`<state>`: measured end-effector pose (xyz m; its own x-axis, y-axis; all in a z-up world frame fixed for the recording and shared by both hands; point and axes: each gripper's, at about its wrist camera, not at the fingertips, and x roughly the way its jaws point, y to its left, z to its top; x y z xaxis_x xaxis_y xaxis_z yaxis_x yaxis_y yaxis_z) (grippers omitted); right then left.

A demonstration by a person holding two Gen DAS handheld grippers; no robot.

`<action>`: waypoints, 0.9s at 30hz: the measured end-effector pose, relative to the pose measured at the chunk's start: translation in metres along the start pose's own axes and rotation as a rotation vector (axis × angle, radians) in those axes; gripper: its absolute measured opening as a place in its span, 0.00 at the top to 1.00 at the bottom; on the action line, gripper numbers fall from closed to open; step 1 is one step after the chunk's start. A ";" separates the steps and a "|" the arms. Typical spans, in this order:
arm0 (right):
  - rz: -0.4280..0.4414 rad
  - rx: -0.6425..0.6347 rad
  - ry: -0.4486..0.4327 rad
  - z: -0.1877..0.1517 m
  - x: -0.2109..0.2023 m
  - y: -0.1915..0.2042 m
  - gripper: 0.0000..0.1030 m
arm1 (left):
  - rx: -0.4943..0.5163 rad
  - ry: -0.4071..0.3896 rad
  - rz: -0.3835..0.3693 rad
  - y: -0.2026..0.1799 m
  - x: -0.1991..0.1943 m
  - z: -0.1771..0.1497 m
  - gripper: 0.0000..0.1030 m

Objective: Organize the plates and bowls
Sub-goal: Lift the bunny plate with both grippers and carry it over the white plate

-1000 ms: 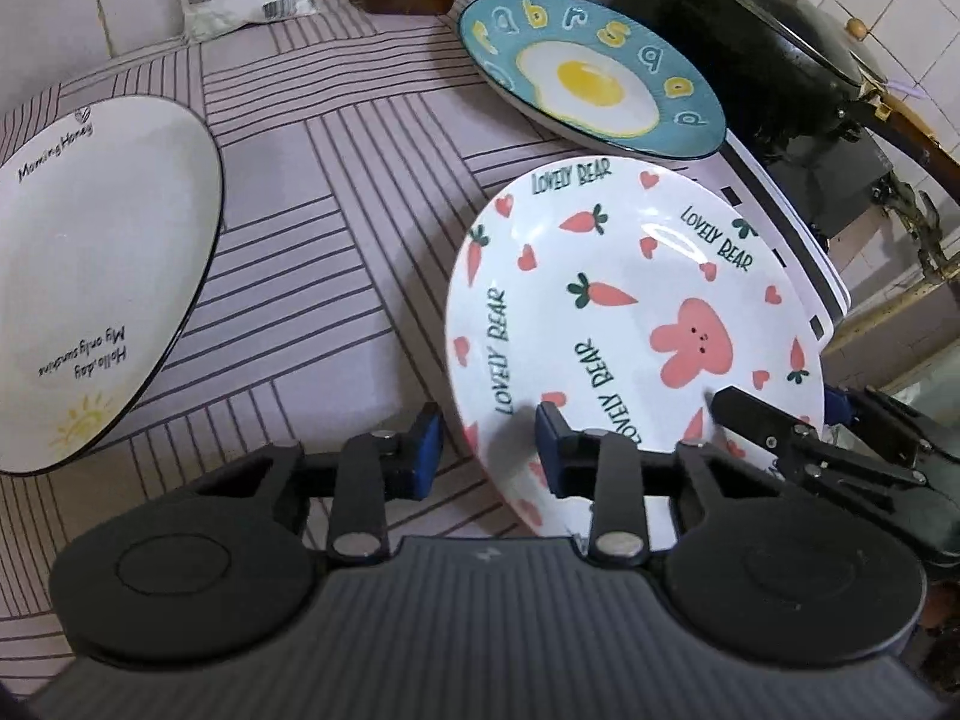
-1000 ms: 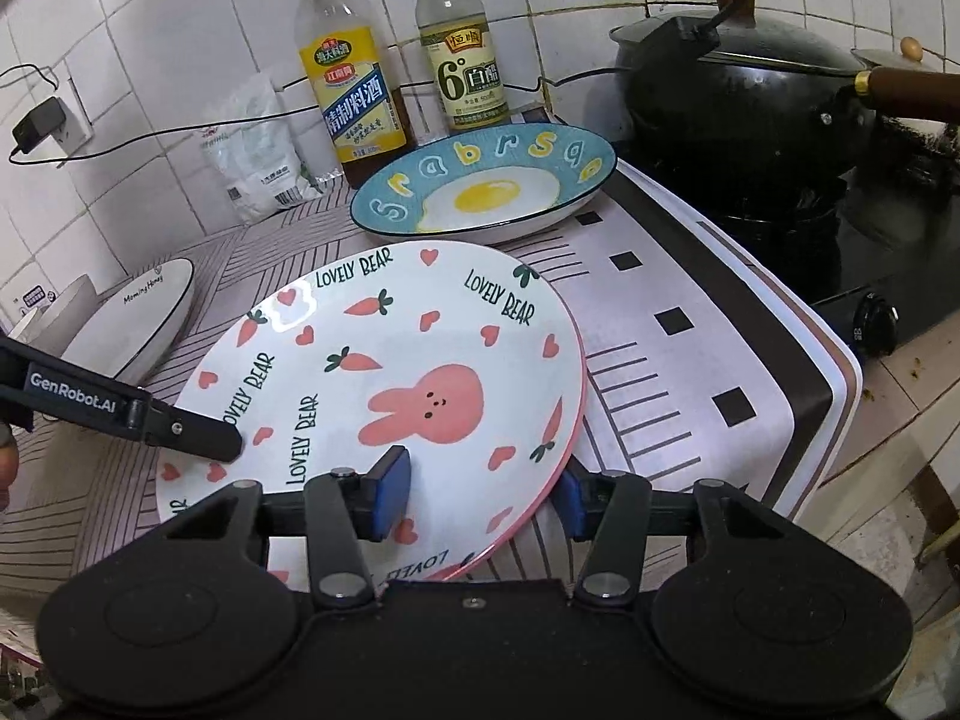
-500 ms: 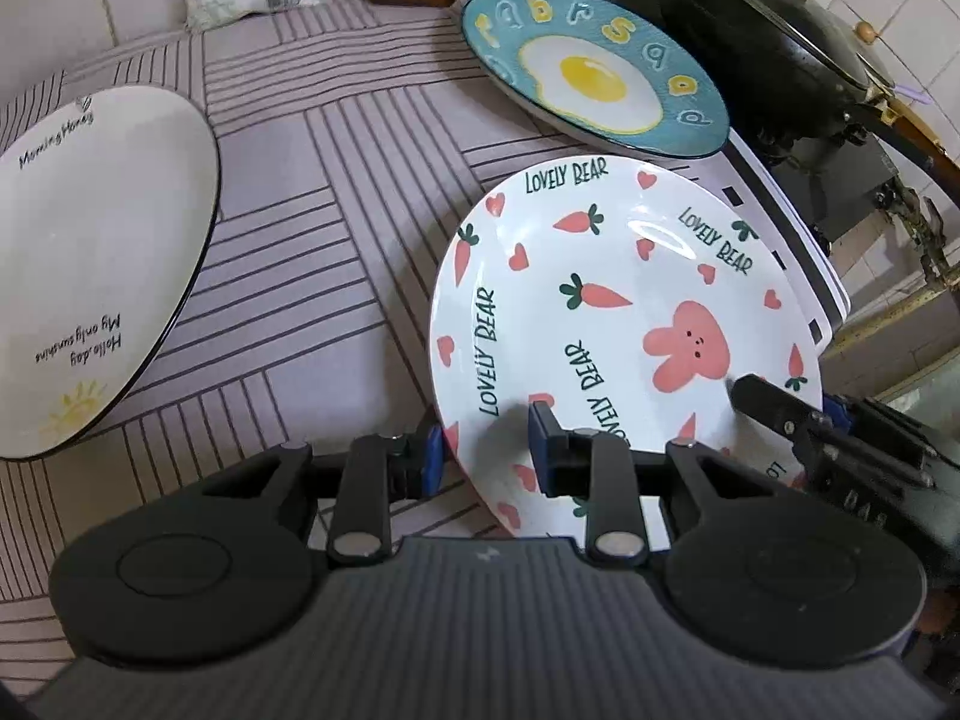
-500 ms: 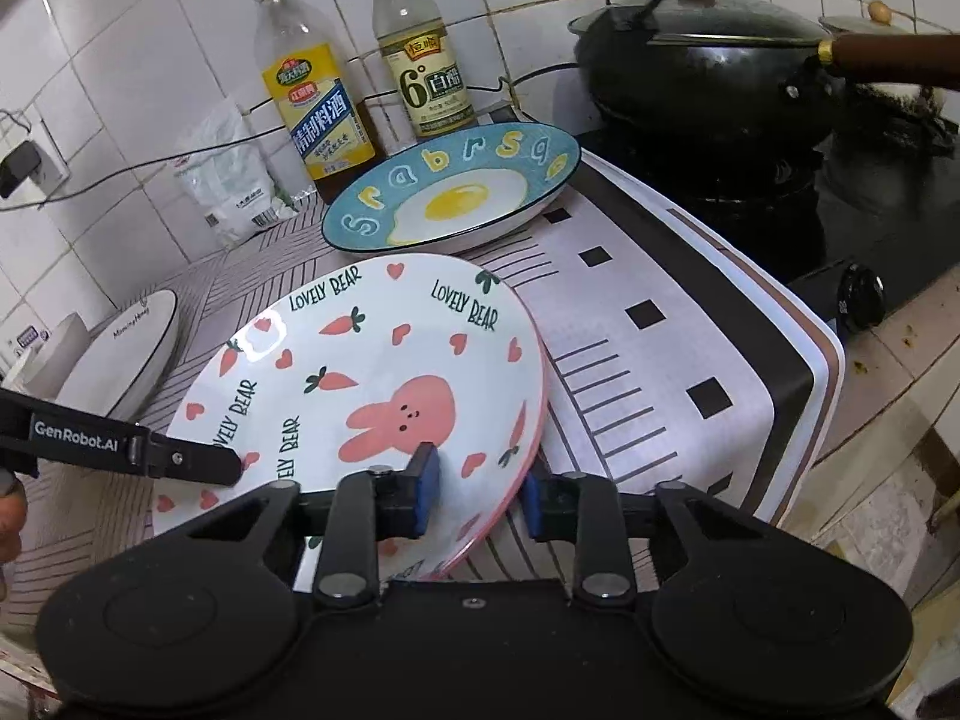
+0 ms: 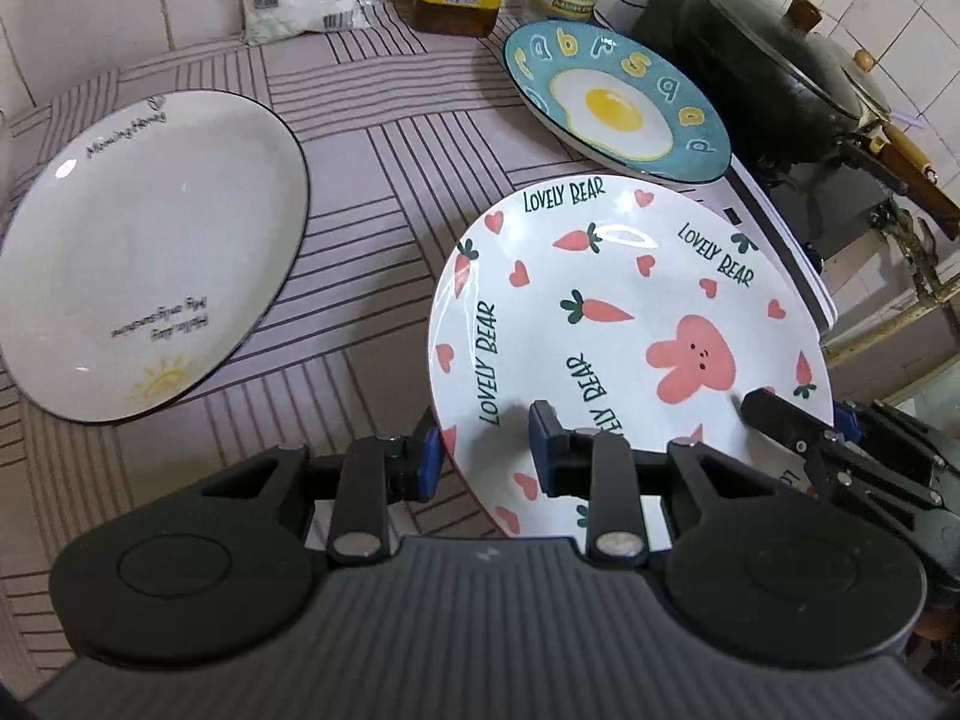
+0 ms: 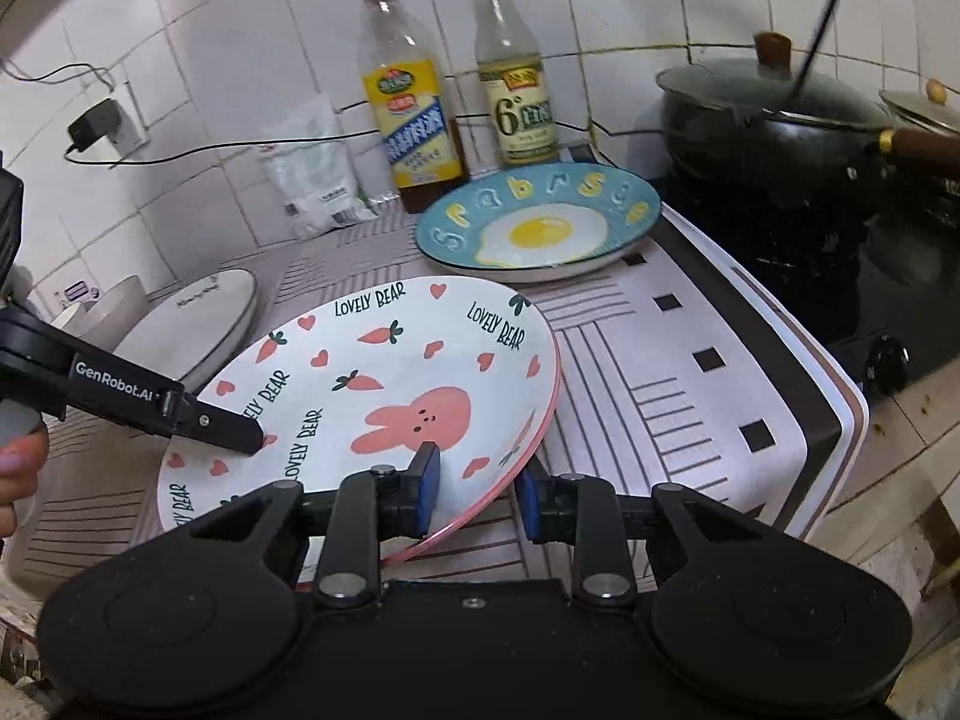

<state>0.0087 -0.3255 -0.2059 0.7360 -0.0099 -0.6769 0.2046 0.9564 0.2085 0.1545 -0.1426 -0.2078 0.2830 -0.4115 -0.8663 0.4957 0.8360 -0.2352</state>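
Lifted since a moment ago, the rabbit plate (image 5: 624, 324) now tilts clear of the striped surface (image 5: 372, 192), its near edges pinched on both sides. Left gripper (image 5: 483, 459) and right gripper (image 6: 477, 489) each have jaws narrowed onto the rim. Behind it sit the egg plate (image 6: 540, 228) and, off to the left, the white plate (image 5: 144, 246), both flat.

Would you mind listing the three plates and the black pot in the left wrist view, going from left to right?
White plate → rabbit plate, slightly ahead of the fried-egg plate behind it → black pot.
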 end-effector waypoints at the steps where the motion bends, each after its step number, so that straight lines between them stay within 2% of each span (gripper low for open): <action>1: 0.004 -0.005 -0.003 0.001 -0.003 0.002 0.69 | 0.002 -0.005 0.001 0.001 -0.006 -0.001 0.73; 13: 0.084 -0.082 -0.050 0.027 -0.028 0.043 0.69 | -0.051 -0.111 0.049 0.025 -0.073 -0.014 0.73; 27: 0.233 -0.160 -0.059 0.046 -0.003 0.104 0.69 | -0.175 -0.169 0.138 0.094 -0.109 -0.017 0.72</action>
<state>0.0577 -0.2397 -0.1500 0.7887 0.2033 -0.5802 -0.0755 0.9686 0.2369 0.1559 -0.0131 -0.1428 0.4785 -0.3319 -0.8129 0.2980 0.9322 -0.2051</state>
